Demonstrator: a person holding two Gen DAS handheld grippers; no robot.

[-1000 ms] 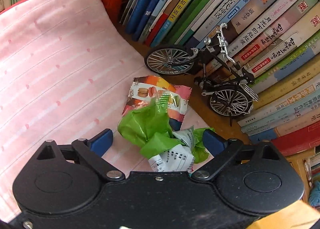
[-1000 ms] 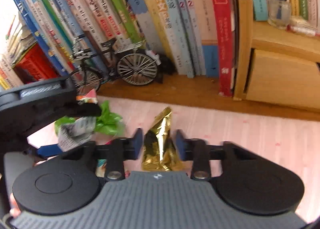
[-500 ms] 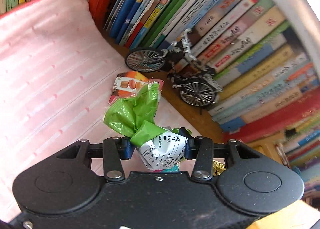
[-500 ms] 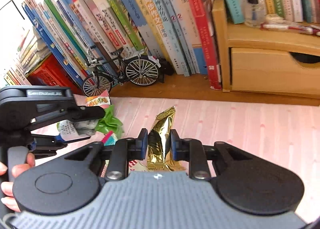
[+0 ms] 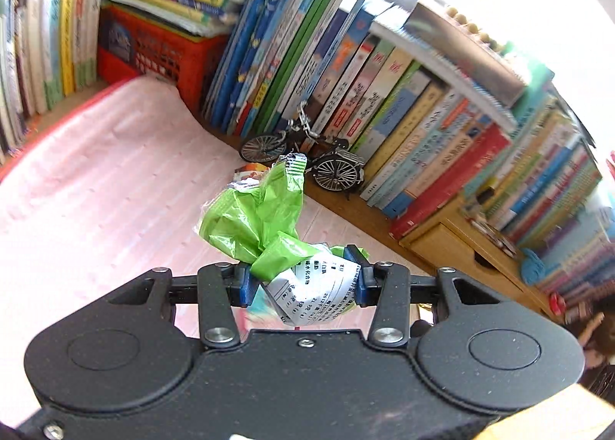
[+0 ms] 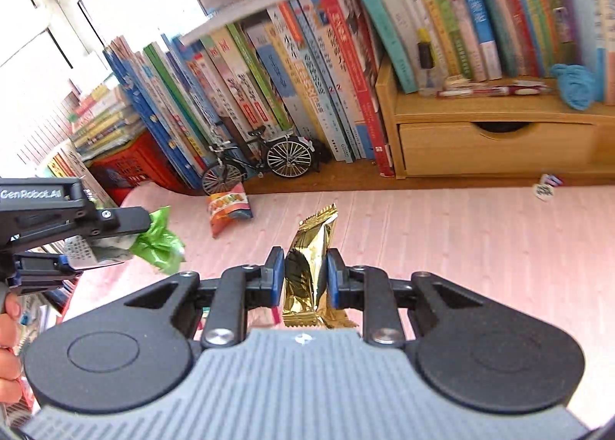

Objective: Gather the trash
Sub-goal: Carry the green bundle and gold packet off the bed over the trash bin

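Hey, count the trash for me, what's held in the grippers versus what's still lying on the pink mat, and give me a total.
Held: 2, green wrapper in left gripper, gold wrapper in right gripper
On pink mat: 2, orange snack bag, small white scrap
Total: 4

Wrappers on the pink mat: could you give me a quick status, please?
Left gripper shut on green wrapper. Right gripper shut on gold wrapper. Orange snack bag on the pink mat, beside toy bicycle. Nothing in the way.
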